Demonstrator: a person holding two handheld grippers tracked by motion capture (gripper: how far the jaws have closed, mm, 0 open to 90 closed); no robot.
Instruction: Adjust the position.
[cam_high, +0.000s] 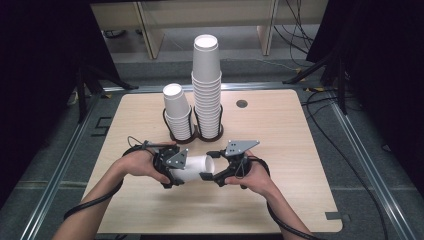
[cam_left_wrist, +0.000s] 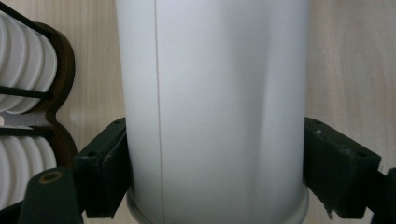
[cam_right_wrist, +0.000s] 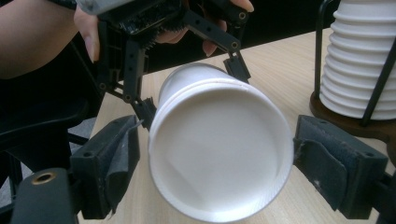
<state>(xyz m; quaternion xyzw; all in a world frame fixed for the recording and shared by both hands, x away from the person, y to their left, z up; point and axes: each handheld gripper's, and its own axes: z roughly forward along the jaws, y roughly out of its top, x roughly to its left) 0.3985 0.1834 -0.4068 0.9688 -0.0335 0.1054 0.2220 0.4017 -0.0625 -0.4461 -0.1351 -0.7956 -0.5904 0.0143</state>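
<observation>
A white paper cup (cam_high: 195, 167) lies on its side above the wooden table (cam_high: 285, 150), between the two hands. My left gripper (cam_high: 175, 170) is shut on it; in the left gripper view both pads (cam_left_wrist: 105, 172) press the cup's wall (cam_left_wrist: 215, 107). My right gripper (cam_high: 210, 165) sits at the cup's right end. In the right gripper view its jaws (cam_right_wrist: 215, 172) straddle the round end of the cup (cam_right_wrist: 219, 154) with a thin gap on each side, so it is open. The left gripper (cam_right_wrist: 191, 91) grips the cup farther back.
A tall stack of white cups (cam_high: 206, 85) and a shorter stack (cam_high: 177, 112) stand in a black double-ring holder (cam_high: 195, 136) just behind the hands. A small round grommet (cam_high: 242, 104) sits at the back of the table. Cables trail over the front edge.
</observation>
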